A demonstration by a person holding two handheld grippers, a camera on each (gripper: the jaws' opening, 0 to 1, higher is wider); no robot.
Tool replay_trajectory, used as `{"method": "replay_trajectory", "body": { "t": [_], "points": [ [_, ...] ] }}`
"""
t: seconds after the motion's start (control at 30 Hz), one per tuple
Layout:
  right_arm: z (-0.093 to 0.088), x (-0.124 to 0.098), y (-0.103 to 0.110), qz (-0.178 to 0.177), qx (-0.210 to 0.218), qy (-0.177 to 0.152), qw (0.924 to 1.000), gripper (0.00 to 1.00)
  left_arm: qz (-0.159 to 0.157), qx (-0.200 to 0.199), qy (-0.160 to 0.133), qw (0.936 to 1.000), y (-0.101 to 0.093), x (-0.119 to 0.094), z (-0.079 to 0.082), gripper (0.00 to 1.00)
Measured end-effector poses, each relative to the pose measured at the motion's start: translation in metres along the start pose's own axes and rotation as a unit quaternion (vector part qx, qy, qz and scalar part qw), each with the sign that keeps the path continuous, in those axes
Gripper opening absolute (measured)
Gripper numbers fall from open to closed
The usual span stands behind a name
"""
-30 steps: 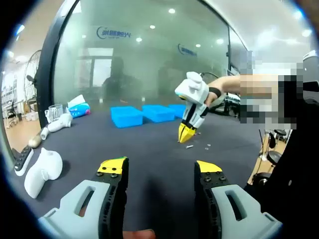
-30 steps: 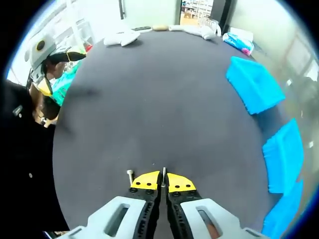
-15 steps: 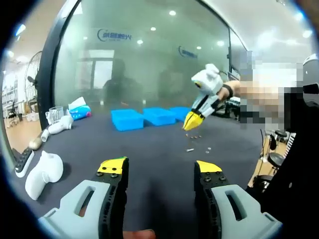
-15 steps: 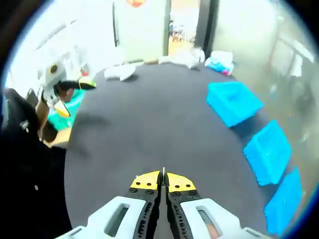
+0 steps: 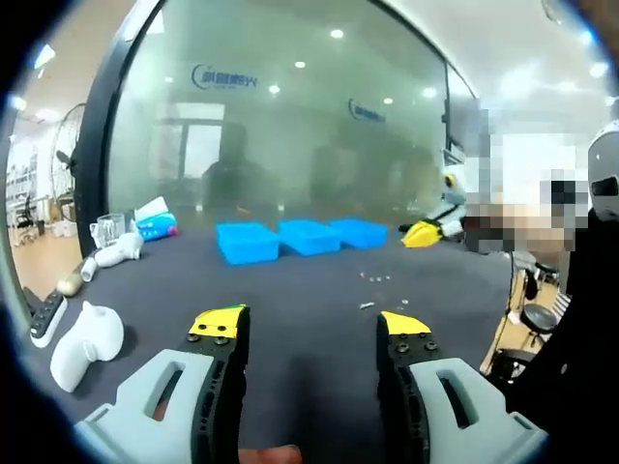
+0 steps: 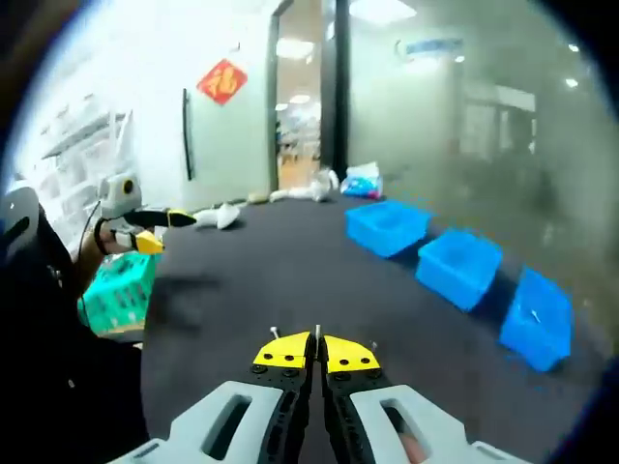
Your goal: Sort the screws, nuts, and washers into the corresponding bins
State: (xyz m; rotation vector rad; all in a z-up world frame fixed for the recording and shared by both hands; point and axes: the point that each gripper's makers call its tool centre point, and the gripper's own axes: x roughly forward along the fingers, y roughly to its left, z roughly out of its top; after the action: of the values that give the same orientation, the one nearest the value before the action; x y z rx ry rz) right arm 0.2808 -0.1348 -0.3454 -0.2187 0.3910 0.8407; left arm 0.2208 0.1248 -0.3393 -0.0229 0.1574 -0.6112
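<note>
Three blue bins (image 5: 247, 242) (image 5: 309, 236) (image 5: 360, 232) stand in a row at the far side of the dark table (image 5: 290, 290). A few loose screws and nuts (image 5: 368, 277) lie in front of them, with one screw (image 5: 366, 305) nearer to me. My left gripper (image 5: 311, 324) is open and empty, low over the near table. My right gripper (image 5: 426, 232) hangs in the air at the right, beyond the bins. Seen from its own camera, the right gripper (image 6: 316, 348) is shut on a thin screw (image 6: 317, 333). The bins (image 6: 387, 227) (image 6: 459, 266) (image 6: 537, 309) lie ahead and to its right.
White objects (image 5: 85, 333) and a remote (image 5: 44, 317) lie along the table's left edge, with a cup and a packet (image 5: 153, 215) further back. A glass wall rises behind the bins. A green box (image 6: 116, 290) sits beside the table under the left gripper (image 6: 145, 220).
My right gripper has risen off the table from beside the loose hardware and swung right, with the screw in it. Its view has tilted up towards the room. My left gripper has stayed put.
</note>
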Motion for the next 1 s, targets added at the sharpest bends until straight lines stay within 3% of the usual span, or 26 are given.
{"method": "replay_trajectory", "body": {
  "t": [0.17, 0.43, 0.7, 0.77, 1.0],
  "points": [
    [-0.007, -0.032, -0.009, -0.065, 0.055, -0.062, 0.9944, 0.01, -0.004, 0.000, -0.004, 1.0000, -0.003, 0.002, 0.003, 0.51],
    [-0.011, -0.075, -0.027, -0.142, 0.085, -0.139, 0.9763, 0.01, -0.005, 0.000, -0.005, 1.0000, -0.004, 0.003, 0.004, 0.51],
    [-0.013, -0.090, -0.037, -0.193, 0.074, -0.155, 0.9660, 0.01, -0.004, 0.001, -0.007, 1.0000, -0.004, 0.003, 0.005, 0.51],
    [-0.012, -0.094, -0.051, -0.231, 0.065, -0.155, 0.9585, 0.01, -0.005, 0.001, -0.007, 1.0000, -0.004, 0.003, 0.005, 0.51],
    [0.003, -0.087, -0.094, -0.260, 0.079, -0.161, 0.9488, 0.01, -0.004, 0.001, -0.009, 1.0000, -0.004, 0.001, 0.005, 0.51]
  ]
}}
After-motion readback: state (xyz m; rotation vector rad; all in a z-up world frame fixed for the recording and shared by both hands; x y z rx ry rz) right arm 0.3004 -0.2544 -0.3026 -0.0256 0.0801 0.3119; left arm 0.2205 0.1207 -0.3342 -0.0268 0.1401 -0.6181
